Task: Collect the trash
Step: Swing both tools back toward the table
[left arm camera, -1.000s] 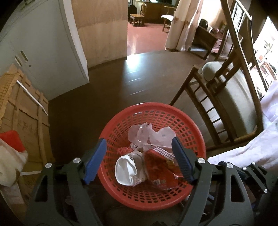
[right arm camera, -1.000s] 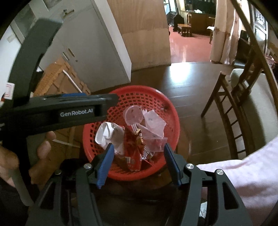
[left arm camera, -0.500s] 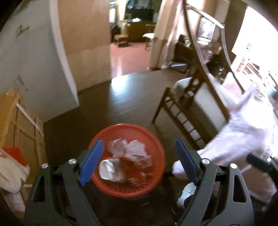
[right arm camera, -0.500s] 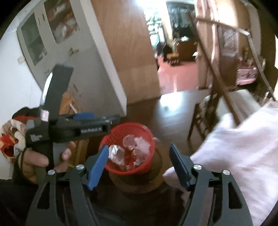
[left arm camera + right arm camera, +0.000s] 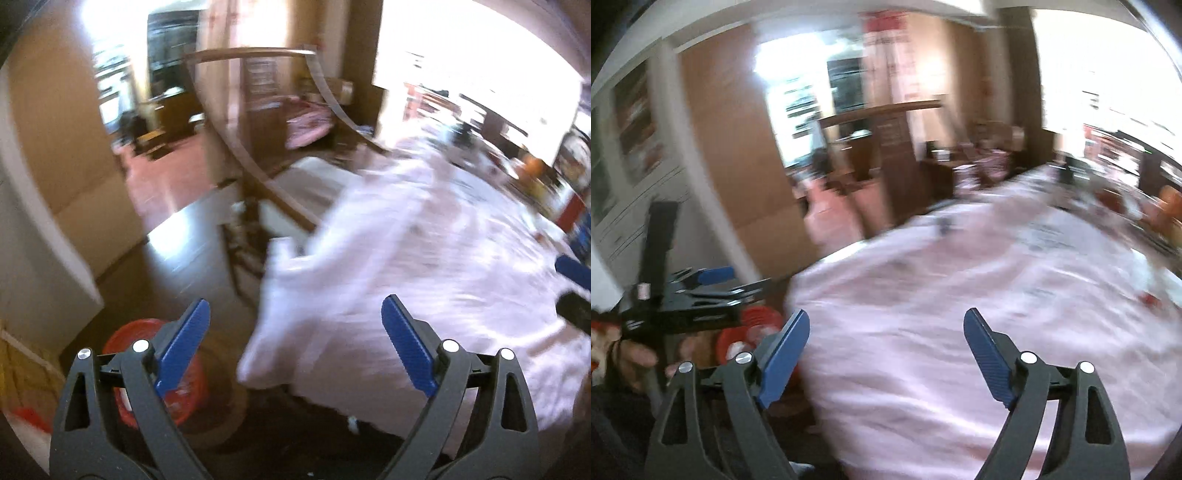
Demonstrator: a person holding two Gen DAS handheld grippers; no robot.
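Nearest in the left wrist view, the left gripper (image 5: 295, 339) has its blue-padded jaws spread wide and opening, with nothing between them — only blurred pale pink cloth (image 5: 424, 258) and dark floor beyond. Low at the left, partly behind the left jaw, sits the red basket (image 5: 147, 343) on the dark wooden floor (image 5: 177, 258); its contents are too blurred to make out. In the right wrist view the right gripper (image 5: 886, 347) is likewise wide, opening and empty, hanging over the same pink cloth. At that view's left edge a hand (image 5: 635, 358) grips the other tool, the basket just visible beside it. Farther off stand a wooden chair (image 5: 258, 177) against the cloth, a white cabinet (image 5: 631, 155), and a bright doorway.
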